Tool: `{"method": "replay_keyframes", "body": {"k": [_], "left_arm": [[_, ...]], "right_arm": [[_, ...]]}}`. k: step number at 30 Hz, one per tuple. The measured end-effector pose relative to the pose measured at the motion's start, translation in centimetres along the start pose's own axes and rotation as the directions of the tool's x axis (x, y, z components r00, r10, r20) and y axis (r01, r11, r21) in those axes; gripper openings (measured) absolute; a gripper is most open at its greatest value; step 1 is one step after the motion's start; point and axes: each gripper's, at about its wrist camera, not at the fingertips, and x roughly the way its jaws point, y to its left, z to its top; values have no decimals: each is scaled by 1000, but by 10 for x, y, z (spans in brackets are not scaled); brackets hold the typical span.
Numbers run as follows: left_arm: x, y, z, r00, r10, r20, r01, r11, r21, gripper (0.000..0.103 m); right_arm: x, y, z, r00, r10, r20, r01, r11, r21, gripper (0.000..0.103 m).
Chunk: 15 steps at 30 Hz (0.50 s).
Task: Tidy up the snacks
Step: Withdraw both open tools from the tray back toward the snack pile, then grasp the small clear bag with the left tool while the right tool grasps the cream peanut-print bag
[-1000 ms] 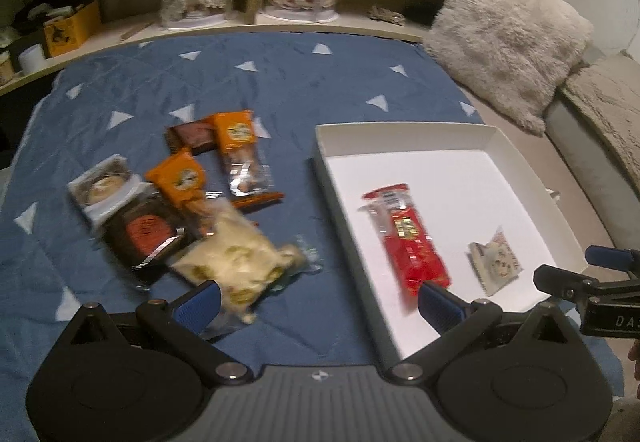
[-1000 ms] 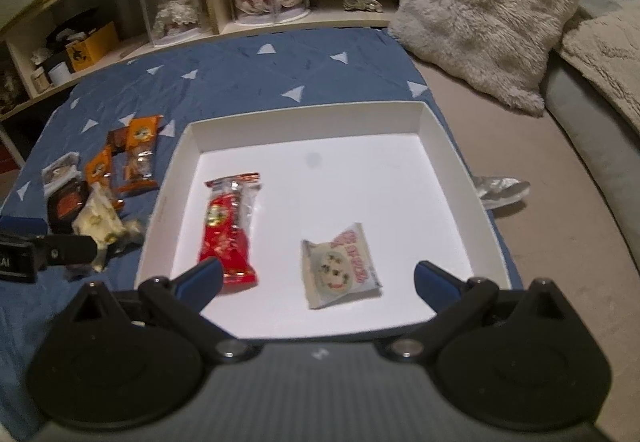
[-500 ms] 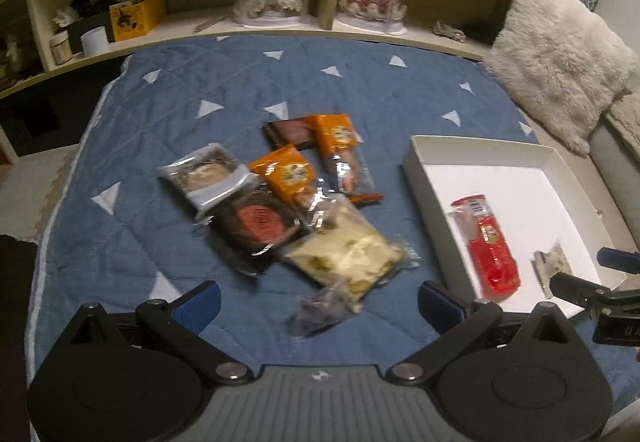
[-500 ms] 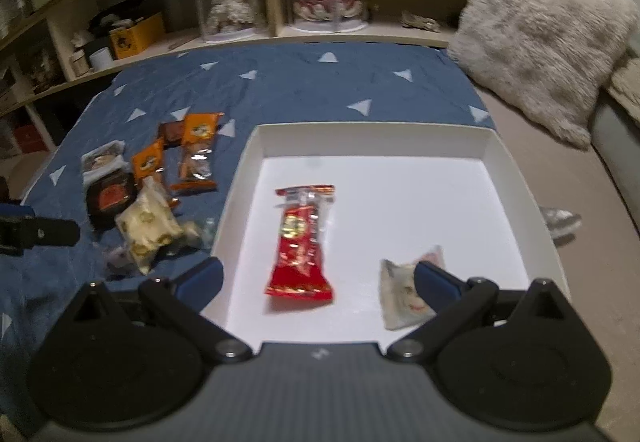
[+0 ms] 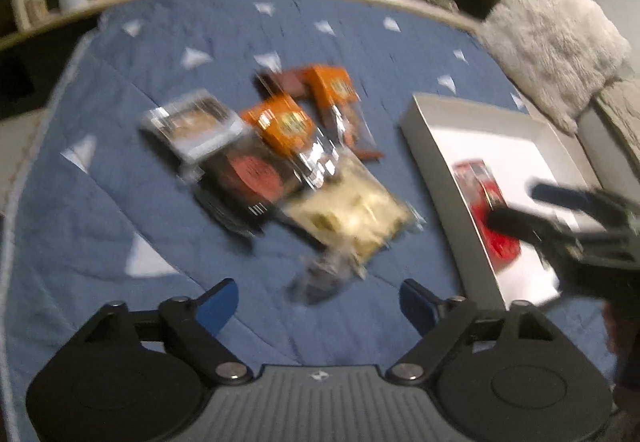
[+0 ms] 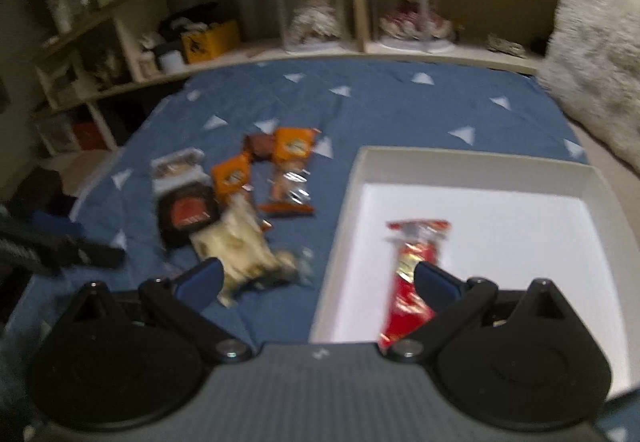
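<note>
On the blue quilt point(image 5: 120, 178) we are hovering our left gripper point(image 5: 318, 302) over a small dark wrapper point(image 5: 320, 276), fingers just closing, nothing between them. Our right gripper point(image 6: 316, 280), fingers wide, is straddling the white tray point(image 6: 348, 198) wall, with snack packets point(image 6: 224, 202) crowding beside.

Home bedroom, quilted bedspread point(image 6: 380, 98), shelves point(image 6: 360, 46), pillow point(image 5: 552, 38)

loose snack packets point(image 5: 288, 158) heaped on quilt; red packet point(image 6: 412, 274) flat in white tray point(image 6: 480, 166).
</note>
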Motion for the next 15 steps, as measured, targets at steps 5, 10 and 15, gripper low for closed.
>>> {"method": "replay_keyframes", "body": {"k": [5, 10, 15], "left_arm": [[24, -3, -1, 999, -24, -39, 22, 998, -51, 76], [44, -4, 4, 999, -4, -51, 1, 998, -67, 75], [60, -2, 9, 997, -21, -72, 15, 997, -82, 62]], "right_arm": [[28, 13, 13, 998, 61, -12, -61, 997, -37, 80], [61, 22, 21, 990, 133, -52, -136, 990, -42, 76], [89, 27, 23, 981, 173, -87, -178, 983, -50, 76]]}}
